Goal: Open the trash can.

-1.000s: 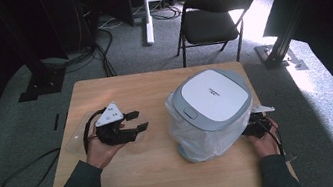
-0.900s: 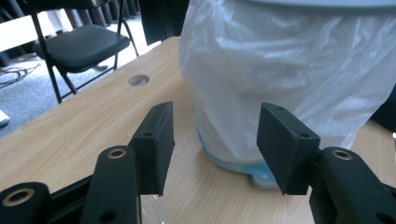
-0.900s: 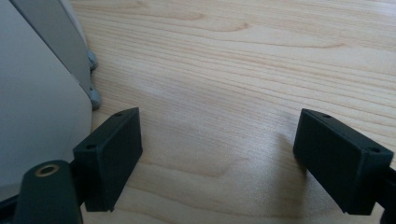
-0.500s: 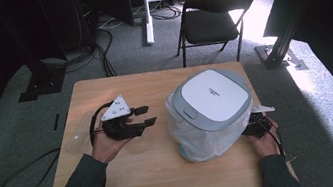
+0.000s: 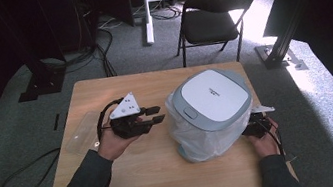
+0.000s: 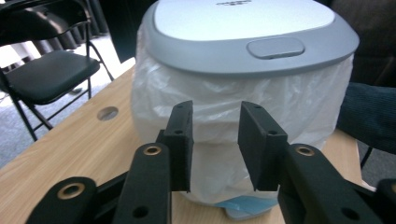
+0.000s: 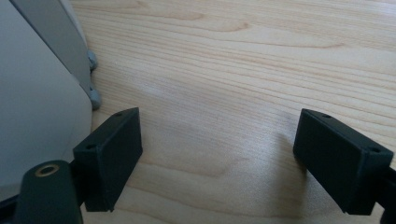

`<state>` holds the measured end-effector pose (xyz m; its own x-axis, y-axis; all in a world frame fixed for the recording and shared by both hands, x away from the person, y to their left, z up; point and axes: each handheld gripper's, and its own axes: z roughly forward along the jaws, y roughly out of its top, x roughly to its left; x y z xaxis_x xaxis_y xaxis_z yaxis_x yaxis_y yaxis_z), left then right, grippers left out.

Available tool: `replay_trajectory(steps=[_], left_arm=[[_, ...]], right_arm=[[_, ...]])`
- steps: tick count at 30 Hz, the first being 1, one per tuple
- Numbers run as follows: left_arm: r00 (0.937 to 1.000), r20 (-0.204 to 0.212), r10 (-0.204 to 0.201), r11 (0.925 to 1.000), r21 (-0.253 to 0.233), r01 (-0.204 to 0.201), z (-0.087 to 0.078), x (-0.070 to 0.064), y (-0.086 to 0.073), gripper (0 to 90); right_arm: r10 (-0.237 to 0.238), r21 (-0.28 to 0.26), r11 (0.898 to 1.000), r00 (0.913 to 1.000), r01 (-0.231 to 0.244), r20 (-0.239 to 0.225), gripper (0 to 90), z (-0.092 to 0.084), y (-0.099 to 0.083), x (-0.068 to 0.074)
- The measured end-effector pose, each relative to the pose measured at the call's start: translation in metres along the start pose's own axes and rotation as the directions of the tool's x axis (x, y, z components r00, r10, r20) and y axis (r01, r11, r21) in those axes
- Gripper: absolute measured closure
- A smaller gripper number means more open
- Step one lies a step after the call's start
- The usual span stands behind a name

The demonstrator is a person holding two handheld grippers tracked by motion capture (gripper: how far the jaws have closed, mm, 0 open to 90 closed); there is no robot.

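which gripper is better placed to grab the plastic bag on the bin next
Left, probably. The left gripper is raised and pointed at the plastic bag below the bin's grey lid, jaws open with bag between them in its view. The right gripper sits low beside the bin's base, jaws wide over bare table.

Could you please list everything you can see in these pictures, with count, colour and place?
Bin: one, white lid with grey rim, right half of the table.
Bag: one, translucent white, lining the bin and hanging down its outside.
Table: one, light wood, centre.
Clear flat item: one, transparent, table's left edge; unclear what it is.
Chair: one, black, folding, behind the table.
Cables: black, on the grey carpet at left.
Left gripper: black, open, pointed at the bag.
Right gripper: black, open wide, low over the table beside the bin.
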<state>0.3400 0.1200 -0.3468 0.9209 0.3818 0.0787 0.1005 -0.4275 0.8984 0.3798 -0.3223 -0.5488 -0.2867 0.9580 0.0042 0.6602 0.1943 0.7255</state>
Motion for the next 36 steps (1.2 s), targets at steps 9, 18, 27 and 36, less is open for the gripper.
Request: replay_trajectory(steps=[9, 18, 27, 36], left_arm=[[0.9982, 0.038, 0.046, 0.9989, 0.002, -0.046, 0.008, -0.008, 0.015, 85.6], [0.9956, 0.074, 0.057, 0.9984, -0.01, -0.056, 0.019, -0.01, 0.026, 90.0], [0.9929, 0.102, 0.061, 0.9979, -0.028, -0.058, 0.035, -0.015, 0.038, 90.0], [0.988, 0.142, 0.06, 0.9977, -0.038, -0.055, 0.049, -0.022, 0.044, 90.0]], right_arm=[[0.0, 0.0, 1.0, 1.0, 0.0, 0.0, 14.6, 0.0, 0.0, 0.0], [0.0, 0.0, 1.0, 1.0, 0.0, 0.0, 14.6, 0.0, 0.0, 0.0], [0.0, 0.0, 1.0, 1.0, 0.0, 0.0, 14.6, 0.0, 0.0, 0.0], [0.0, 0.0, 1.0, 1.0, 0.0, 0.0, 14.6, 0.0, 0.0, 0.0]])
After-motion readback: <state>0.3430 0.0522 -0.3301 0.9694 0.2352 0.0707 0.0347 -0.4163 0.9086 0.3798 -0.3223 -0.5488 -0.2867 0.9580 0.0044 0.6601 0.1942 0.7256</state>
